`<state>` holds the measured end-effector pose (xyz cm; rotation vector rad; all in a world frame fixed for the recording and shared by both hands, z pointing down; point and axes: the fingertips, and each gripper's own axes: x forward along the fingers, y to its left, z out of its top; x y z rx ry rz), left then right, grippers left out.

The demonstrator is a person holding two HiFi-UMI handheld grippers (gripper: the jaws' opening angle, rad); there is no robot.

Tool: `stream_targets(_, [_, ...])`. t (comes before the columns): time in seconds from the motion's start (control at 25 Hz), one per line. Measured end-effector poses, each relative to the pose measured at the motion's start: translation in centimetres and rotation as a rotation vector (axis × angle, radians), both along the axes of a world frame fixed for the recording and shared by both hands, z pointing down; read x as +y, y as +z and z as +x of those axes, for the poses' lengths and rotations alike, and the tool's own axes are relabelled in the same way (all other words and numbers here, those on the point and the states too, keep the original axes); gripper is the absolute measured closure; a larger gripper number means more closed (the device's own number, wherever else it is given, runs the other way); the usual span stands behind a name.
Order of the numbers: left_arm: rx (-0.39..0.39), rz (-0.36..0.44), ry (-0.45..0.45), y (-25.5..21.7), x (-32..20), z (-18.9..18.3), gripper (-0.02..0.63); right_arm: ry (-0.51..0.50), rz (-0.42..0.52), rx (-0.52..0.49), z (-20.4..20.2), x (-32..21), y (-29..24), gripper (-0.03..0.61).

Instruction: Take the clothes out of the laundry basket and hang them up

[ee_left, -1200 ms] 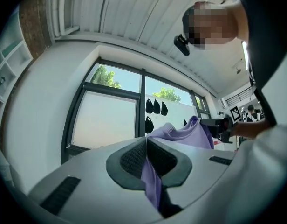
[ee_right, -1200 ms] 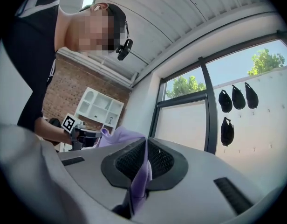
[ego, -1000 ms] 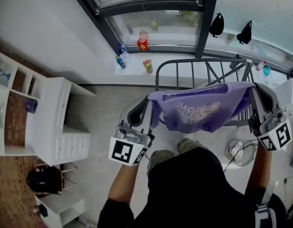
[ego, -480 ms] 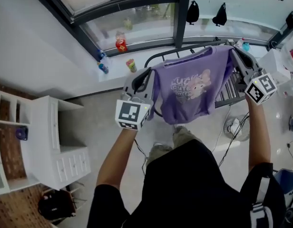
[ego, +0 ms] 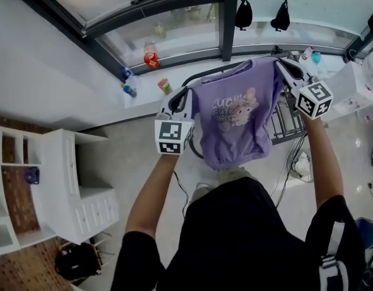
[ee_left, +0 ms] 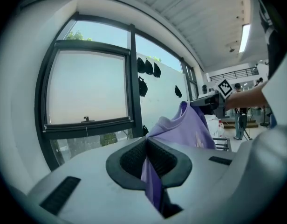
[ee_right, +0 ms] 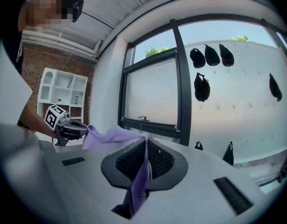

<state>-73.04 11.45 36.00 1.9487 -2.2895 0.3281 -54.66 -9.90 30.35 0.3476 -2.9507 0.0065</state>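
A purple T-shirt (ego: 235, 117) with a cartoon print hangs spread between my two grippers, over the top of a dark metal drying rack (ego: 283, 123). My left gripper (ego: 185, 97) is shut on the shirt's left shoulder, and purple cloth (ee_left: 153, 181) runs between its pads. My right gripper (ego: 282, 67) is shut on the right shoulder, with cloth (ee_right: 141, 178) pinched between its pads too. The shirt's hem hangs down toward my body. The laundry basket is not in view.
A window sill (ego: 144, 83) with bottles and cans runs behind the rack, under a dark-framed window (ego: 226, 17). A white shelf unit (ego: 71, 187) stands at the left. A fan (ego: 304, 165) and cables lie on the floor at the right.
Both grippers have carried the shirt forward and down toward the rack by the window. The shirt now hangs more upright, print facing me. The grips have not changed.
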Motion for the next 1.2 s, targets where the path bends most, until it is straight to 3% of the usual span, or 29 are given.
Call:
stream_targets(0.16, [0.036,-0.096,-0.017,4.6,-3.6,-1.8,0.606,0.003,-0.059,0.056,-2.1,-3.7,4.7,0.568])
stream_targets(0.36, [0.085,-0.2,-0.103,10.5,-7.1,-5.5,0.606,-0.028,-0.078,0.169,-5.7,-7.2,11.1,0.569])
stream_targets(0.56, [0.078,-0.31,-0.132,15.6,-10.4,-8.5,0.606,-0.027,-0.101,0.297,-8.9,-10.7,17.5,0.569])
stream_targets(0.8, [0.052,-0.467,-0.13,22.4,-13.0,-11.1,0.606,-0.03,-0.039,0.49,-11.8,-13.1,24.7,0.568])
stream_targets(1.0, [0.048,-0.583,-0.13,27.1,-14.1,-12.6,0.606,-0.057,0.084,0.652,-13.7,-13.9,29.2,0.568])
stream_targets(1.2, [-0.015,-0.618,-0.139,29.0,-14.9,-13.2,0.606,-0.06,0.162,0.715,-14.8,-14.6,31.8,0.568])
